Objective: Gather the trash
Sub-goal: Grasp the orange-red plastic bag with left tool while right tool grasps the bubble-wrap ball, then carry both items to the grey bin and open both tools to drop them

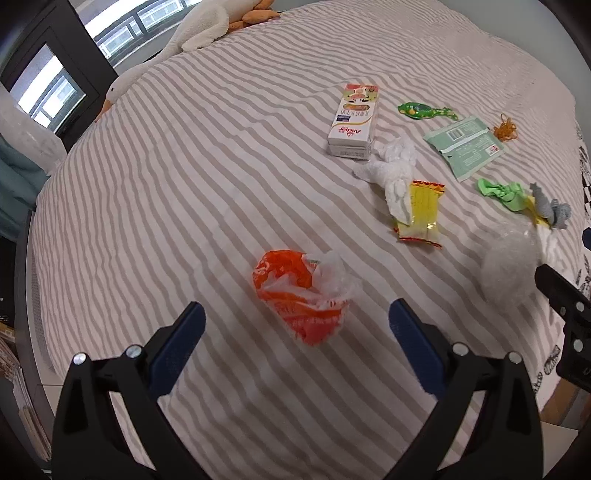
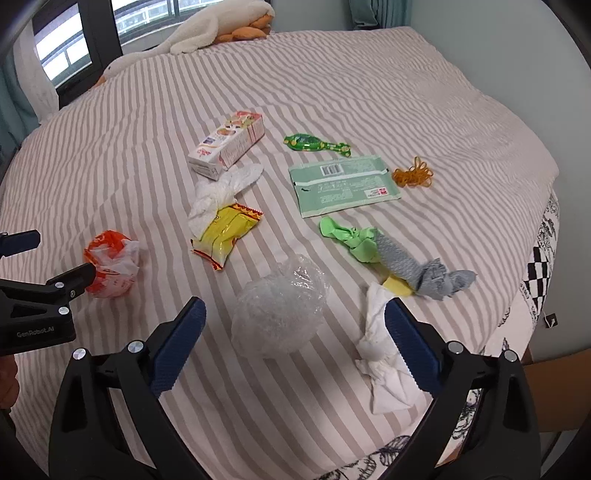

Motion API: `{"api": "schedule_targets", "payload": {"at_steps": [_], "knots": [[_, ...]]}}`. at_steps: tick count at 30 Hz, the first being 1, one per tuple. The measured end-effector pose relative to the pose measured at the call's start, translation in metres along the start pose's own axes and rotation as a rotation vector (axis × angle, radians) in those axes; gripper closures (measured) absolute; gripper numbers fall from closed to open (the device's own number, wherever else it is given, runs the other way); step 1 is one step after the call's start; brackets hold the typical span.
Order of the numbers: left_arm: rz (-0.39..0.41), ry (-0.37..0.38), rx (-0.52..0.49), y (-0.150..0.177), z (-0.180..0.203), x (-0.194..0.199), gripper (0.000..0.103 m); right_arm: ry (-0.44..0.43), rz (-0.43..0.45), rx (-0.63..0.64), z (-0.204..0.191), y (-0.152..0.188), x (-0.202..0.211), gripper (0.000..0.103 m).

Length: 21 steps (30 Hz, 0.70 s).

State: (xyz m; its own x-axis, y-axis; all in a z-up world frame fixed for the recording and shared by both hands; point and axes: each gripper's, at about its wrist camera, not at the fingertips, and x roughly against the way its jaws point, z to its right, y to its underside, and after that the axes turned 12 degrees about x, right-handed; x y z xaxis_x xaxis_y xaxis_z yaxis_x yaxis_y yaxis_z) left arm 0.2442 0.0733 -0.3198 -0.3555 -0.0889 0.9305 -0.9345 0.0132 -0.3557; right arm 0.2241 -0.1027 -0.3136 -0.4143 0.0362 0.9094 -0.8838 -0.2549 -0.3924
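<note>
Trash is scattered over a striped bed point(image 1: 184, 192) point(image 2: 369, 92). In the left wrist view my left gripper point(image 1: 297, 314) is open, its blue fingers on either side of a crumpled orange and white plastic bag point(image 1: 299, 291) point(image 2: 110, 264). My right gripper point(image 2: 295, 312) is open too, straddling a ball of clear plastic wrap point(image 2: 279, 314) point(image 1: 511, 267). A white crumpled tissue point(image 2: 384, 354) lies by its right finger. Further off lie a yellow wrapper point(image 1: 423, 212) point(image 2: 227, 230), a milk carton point(image 1: 354, 120) point(image 2: 227, 146) and a green packet point(image 1: 465, 146) point(image 2: 343, 184).
Also on the bed: a green balloon scrap point(image 2: 349, 238), a grey cloth point(image 2: 424, 269), orange rubber bands point(image 2: 413, 173), a green patterned wrapper point(image 2: 314, 144) and a white tissue point(image 1: 391, 173). A plush goose point(image 2: 207, 29) lies by the window. The bed's edge drops at right.
</note>
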Motion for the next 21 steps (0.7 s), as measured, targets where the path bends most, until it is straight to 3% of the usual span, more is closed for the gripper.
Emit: {"api": "schedule_targets", "payload": {"at_steps": [2,4,6,10,11,13,16,21], "knots": [[-0.010,-0.002,-0.009,-0.002,0.002,-0.019,0.004,-0.007,-0.017,-0.004,-0.003,0.000,-0.021,0.012],[-0.026,-0.004,-0.017,-0.004,0.005,-0.039,0.007,-0.018,-0.041,-0.005,-0.004,0.003,-0.038,0.024],[-0.056,0.001,-0.014,-0.003,0.006,-0.053,0.034,-0.058,-0.072,-0.011,-0.004,0.006,-0.051,0.050],[-0.050,0.002,-0.031,-0.003,0.012,-0.048,0.064,-0.095,-0.054,-0.008,-0.004,0.009,-0.046,0.060],[-0.052,0.026,-0.031,-0.004,0.013,-0.042,0.094,-0.106,-0.046,-0.010,-0.003,0.009,-0.042,0.063],[-0.073,0.059,-0.018,-0.005,0.016,-0.031,0.094,-0.119,-0.031,-0.023,0.003,0.010,-0.030,0.065],[-0.034,0.054,-0.045,-0.002,0.023,-0.005,0.094,-0.116,-0.003,-0.037,0.015,0.012,-0.008,0.066],[0.001,0.116,-0.052,0.006,0.036,0.042,0.094,-0.083,0.035,-0.076,0.048,0.028,0.039,0.066]]}}
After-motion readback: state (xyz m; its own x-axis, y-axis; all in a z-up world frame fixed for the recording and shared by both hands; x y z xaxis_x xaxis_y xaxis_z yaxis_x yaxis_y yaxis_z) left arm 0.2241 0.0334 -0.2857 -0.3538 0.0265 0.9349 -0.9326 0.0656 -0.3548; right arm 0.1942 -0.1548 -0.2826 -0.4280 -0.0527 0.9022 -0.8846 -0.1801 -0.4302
